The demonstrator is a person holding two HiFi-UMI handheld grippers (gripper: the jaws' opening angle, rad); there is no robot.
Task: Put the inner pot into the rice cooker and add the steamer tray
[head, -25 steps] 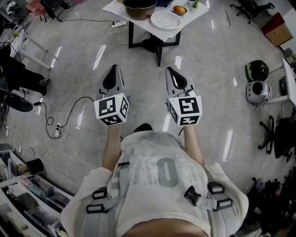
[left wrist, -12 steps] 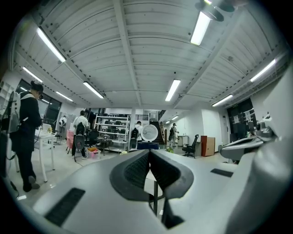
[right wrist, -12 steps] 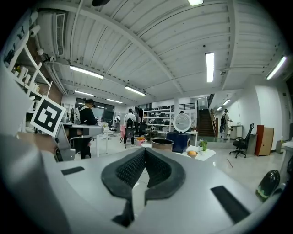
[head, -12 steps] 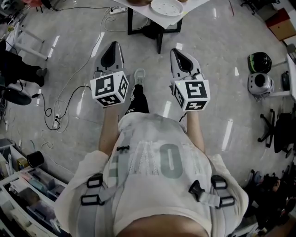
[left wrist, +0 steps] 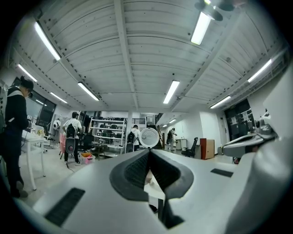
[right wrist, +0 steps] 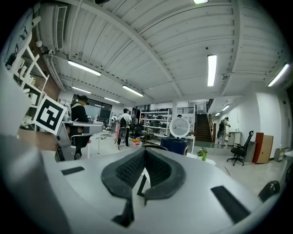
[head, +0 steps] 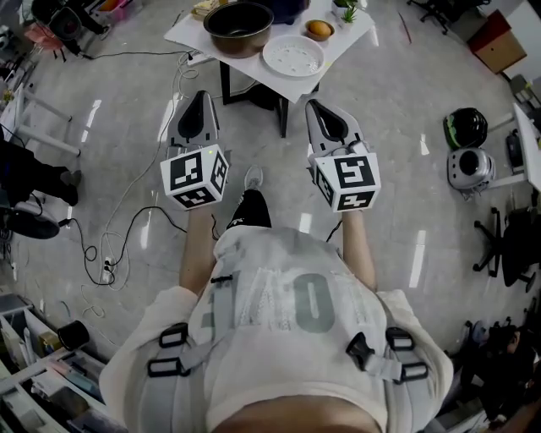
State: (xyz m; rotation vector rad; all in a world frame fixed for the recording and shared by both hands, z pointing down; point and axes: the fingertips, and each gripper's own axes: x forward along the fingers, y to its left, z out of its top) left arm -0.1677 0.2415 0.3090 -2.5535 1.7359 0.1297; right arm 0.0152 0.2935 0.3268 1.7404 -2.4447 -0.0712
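Ceiling tube lamps (left wrist: 171,91) give bright, even light and streak glare on the glossy floor (head: 417,258). Edges bow; both gripper views' corners go black; the left hand-held gripper (left wrist: 149,155) looks soft.

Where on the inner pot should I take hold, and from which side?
Probably its rim at the near edge, from above, with one jaw inside: the inner pot stands upright and open, and its round body looks too wide to span.
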